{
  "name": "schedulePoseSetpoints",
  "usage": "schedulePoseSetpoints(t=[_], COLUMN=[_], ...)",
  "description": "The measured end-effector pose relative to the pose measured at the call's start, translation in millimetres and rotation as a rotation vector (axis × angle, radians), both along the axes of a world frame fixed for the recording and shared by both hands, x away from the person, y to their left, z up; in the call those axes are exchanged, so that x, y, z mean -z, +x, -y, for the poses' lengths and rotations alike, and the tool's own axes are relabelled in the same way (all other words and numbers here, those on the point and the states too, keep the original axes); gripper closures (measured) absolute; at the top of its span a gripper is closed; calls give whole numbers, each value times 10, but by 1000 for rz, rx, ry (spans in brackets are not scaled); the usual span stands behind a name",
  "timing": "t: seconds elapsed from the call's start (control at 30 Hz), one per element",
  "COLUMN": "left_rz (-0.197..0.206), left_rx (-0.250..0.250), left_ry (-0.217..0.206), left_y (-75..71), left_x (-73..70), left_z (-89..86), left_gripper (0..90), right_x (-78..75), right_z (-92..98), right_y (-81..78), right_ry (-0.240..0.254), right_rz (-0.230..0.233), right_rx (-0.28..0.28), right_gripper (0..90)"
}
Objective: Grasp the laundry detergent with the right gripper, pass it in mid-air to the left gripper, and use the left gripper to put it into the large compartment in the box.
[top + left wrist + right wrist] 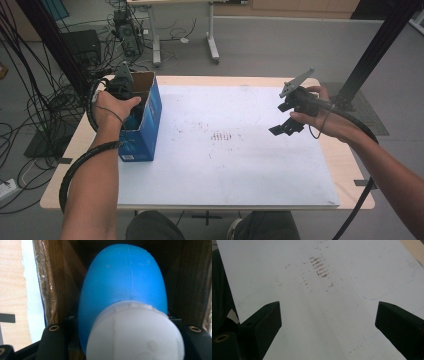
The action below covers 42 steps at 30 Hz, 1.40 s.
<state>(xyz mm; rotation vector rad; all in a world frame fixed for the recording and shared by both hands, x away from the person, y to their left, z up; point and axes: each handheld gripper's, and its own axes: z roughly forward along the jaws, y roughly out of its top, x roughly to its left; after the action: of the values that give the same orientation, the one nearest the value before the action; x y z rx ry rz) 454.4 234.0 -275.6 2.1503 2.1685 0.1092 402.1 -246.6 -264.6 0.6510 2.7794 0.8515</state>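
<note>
While the left hand works inside the carton and the right waits over the mat, the scene reads from left to right like this:

Blue box point(145, 122): stands upright on the left edge of the white mat, top flaps open, so it can be reached from above; its brown cardboard inside point(53, 285) shows in the left gripper view.

Left gripper point(121, 86): plunged into the open top of the box, its jaws pinching a blue bottle point(125, 282) just below its white cap point(136, 332); the black jaws sit tight against either side of the neck, a sensible place to grip since the body is wider and rounder.

Blue bottle: inside the box, cap towards the camera and body pointing deeper in, near the cardboard walls; judged to be either going in or coming out, which of the two I cannot tell.

White mat point(235, 170): covers most of the wooden table point(345, 165), bare in the middle apart from a patch of brown scuff marks point(319, 266).

Right gripper point(285, 127): held above the right part of the mat, well apart from the box, jaws spread wide with nothing between them; likely kept clear so it does not crowd the left hand's work, and ready to steady the box if it tips.
</note>
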Motion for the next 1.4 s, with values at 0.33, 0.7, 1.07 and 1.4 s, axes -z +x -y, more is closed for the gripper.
schedulePoseSetpoints(t=[0.33,0.7,1.07,1.4], left_rz=[3,4,4,2], left_rx=[-2,-2,-1,2], left_ry=[-5,-8,-4,-5], left_y=[-4,-4,2,2], left_x=[1,1,1,-1], left_z=[-11,-20,-13,-19], left_gripper=[375,375,375,375], right_x=[3,-4,-16,-10], right_z=[-4,-26,-20,-22], right_y=[-1,8,7,2], right_ry=[-6,-2,-3,-1], right_rz=[0,0,4,4], right_rx=[0,-4,-3,-3], right_gripper=[68,68,68,68])
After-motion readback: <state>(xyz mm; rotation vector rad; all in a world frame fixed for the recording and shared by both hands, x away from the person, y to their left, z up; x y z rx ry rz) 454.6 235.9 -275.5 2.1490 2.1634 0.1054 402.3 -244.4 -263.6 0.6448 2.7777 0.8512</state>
